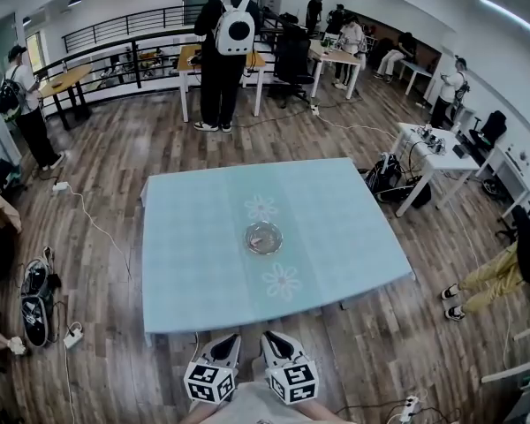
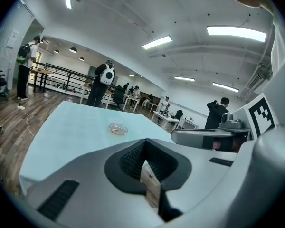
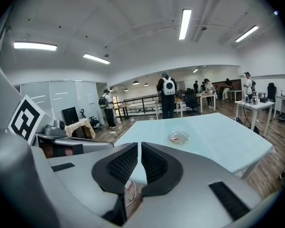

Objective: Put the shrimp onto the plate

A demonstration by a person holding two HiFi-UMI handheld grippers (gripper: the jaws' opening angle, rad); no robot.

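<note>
Hovering at the bottom of the head view, short of the near edge of the pale blue worktop (image 1: 185, 263), both tools sit side by side, close against the person's body. The left tool (image 1: 233, 338) has its pads pressed together with nothing between them. The right tool (image 1: 268, 335) is likewise closed and empty, with only a hairline slit between its pads.

The clear glass plate (image 1: 248, 237) stands alone at mid-frame, in the middle of the worktop, well apart from both tools and straight up-frame from them. A small reddish-orange thing, which I take to be the shrimp (image 2: 116, 130), already lies inside the plate, so the task looks done rather than pending.

The plate lines up a little more with the right tool than with the left, which makes the right the slightly nearer of the two. The shrimp is too small in every view to tell which way its long axis runs.
</note>
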